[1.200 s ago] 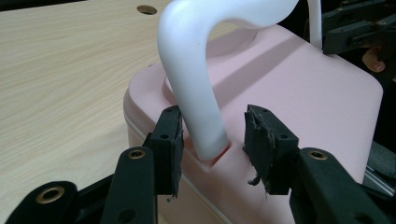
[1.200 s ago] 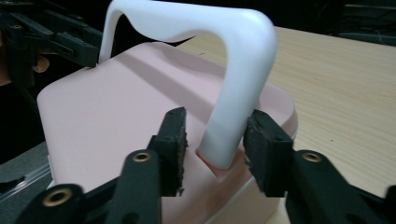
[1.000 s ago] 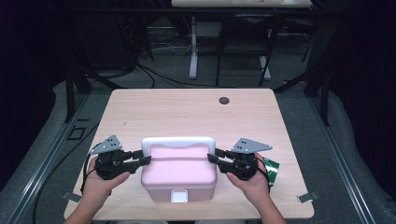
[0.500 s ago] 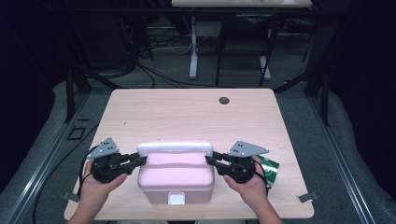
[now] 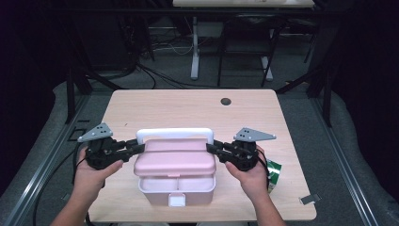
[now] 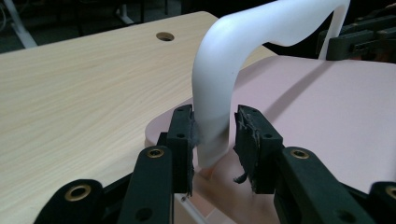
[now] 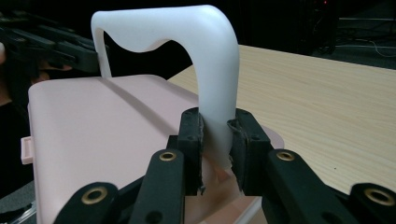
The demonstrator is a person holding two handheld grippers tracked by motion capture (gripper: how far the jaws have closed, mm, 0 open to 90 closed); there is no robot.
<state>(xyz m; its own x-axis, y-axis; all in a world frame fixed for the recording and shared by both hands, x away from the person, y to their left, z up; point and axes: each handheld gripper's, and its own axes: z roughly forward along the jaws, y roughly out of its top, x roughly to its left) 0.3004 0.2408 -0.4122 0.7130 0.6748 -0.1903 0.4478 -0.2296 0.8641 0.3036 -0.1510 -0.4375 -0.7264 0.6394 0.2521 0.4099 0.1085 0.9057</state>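
A: Where's the box (image 5: 176,188)?
B: On the near middle of the table (image 5: 188,108), its pink lid (image 5: 175,162) lifted off the base and tilted.
A: And the right gripper (image 7: 215,135)?
B: Clamped on the right foot of the white handle (image 7: 205,56); both pads press it.
A: The left gripper (image 6: 214,133)?
B: Its jaws have just been opening. The handle's left foot stands between them, touching one pad (image 6: 183,135), with a gap at the other, so it has no grip.
A: Anything else?
B: A green packet (image 5: 273,172) beside the right hand (image 5: 251,176).
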